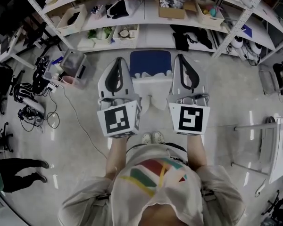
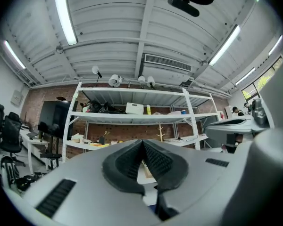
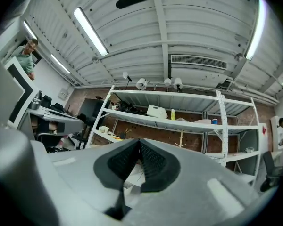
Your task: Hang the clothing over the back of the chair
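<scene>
Both grippers are held up side by side in front of the person. My left gripper (image 1: 118, 60) (image 2: 142, 142) and my right gripper (image 1: 180, 57) (image 3: 138, 142) point forward and slightly up, with jaws shut. White clothing (image 1: 151, 91) hangs slack between and below them. Pale cloth (image 2: 146, 171) (image 3: 132, 178) shows just under each pair of black pads, apparently pinched there. A blue chair (image 1: 151, 61) stands on the floor beyond the cloth, between the two gripper tips. Most of it is hidden by the cloth and the grippers.
White shelving (image 1: 146, 13) full of boxes and bags runs along the far side. A clear bin (image 1: 70, 67) and cables (image 1: 37, 112) lie on the floor at left. Another person's legs (image 1: 19, 166) are at the lower left. A white table frame (image 1: 273, 145) stands at right.
</scene>
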A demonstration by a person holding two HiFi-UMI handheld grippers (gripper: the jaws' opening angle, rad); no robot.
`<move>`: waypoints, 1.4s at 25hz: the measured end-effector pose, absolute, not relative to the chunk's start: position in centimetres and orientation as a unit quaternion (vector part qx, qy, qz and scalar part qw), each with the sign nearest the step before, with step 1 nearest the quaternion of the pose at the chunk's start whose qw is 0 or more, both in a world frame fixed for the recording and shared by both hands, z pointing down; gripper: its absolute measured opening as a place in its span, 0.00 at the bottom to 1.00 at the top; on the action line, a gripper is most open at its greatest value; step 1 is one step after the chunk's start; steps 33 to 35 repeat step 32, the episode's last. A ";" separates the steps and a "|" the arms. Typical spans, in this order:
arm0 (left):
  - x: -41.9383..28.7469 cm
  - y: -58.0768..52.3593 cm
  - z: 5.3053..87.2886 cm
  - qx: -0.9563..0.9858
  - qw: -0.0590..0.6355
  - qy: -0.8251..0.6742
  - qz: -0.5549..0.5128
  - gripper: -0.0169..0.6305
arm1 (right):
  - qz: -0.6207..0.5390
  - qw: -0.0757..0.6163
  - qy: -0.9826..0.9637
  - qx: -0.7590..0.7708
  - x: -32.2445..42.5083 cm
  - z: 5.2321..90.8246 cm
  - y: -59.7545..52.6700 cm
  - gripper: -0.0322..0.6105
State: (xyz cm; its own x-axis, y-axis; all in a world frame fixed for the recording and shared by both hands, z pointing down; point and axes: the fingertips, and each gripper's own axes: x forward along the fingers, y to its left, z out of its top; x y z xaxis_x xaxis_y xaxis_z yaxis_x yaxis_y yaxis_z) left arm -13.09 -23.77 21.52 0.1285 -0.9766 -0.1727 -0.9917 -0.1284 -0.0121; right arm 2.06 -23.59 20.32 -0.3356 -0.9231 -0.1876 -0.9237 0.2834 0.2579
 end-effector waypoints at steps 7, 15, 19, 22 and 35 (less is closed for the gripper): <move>-13.0 -22.5 23.3 -0.744 0.057 0.664 0.051 0.05 | 0.151 -0.026 0.802 -0.578 2.6 22.6 -21.7 0.06; -13.1 -22.5 23.0 -0.741 0.059 0.667 0.047 0.05 | 0.141 -0.033 0.798 -0.585 3.5 23.2 -21.9 0.06; -13.5 -22.3 23.1 -0.741 0.050 0.668 0.051 0.05 | 0.133 -0.030 0.800 -0.584 3.5 23.4 -21.9 0.06; -13.6 -22.1 23.1 -0.739 0.051 0.670 0.051 0.05 | 0.136 -0.034 0.802 -0.580 3.3 23.6 -21.7 0.06; -14.1 -22.0 22.8 -0.733 0.050 0.676 0.051 0.05 | 0.131 -0.035 0.804 -0.579 3.5 23.6 -21.9 0.06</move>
